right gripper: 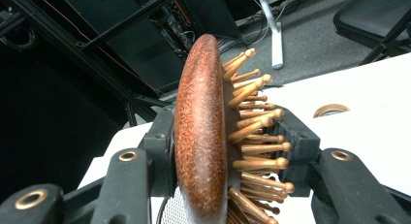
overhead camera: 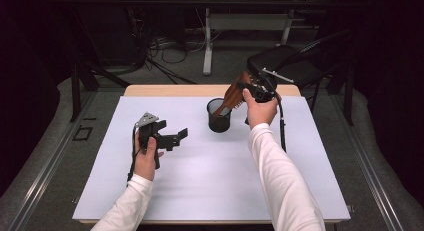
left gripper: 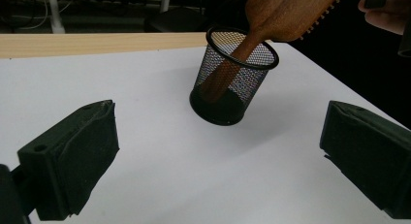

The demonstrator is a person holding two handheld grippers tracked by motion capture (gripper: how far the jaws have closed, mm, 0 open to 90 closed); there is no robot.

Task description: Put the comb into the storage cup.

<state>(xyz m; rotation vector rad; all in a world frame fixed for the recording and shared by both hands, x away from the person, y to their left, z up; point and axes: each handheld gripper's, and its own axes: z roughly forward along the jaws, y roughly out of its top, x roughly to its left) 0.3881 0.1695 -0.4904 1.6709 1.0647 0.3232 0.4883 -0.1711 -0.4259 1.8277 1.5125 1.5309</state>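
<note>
Hairbrush [overhead camera: 234, 93], one wooden paddle brush with peg bristles, stands slanted with its handle down inside the single black mesh cup [overhead camera: 219, 115], its head leaning up and out over the rim toward the right gripper [overhead camera: 252, 91]. That gripper's jaws are clamped on the brush head, one pad on the smooth back and the other against the pegs, probably to steer the handle into the cup. The cup sits tilted on the white table [overhead camera: 200, 176], apparently levered by the brush. Off to the side, the left gripper [overhead camera: 172, 137] hovers with jaws wide apart, holding nothing, aimed at the cup as if ready to steady it.
</note>
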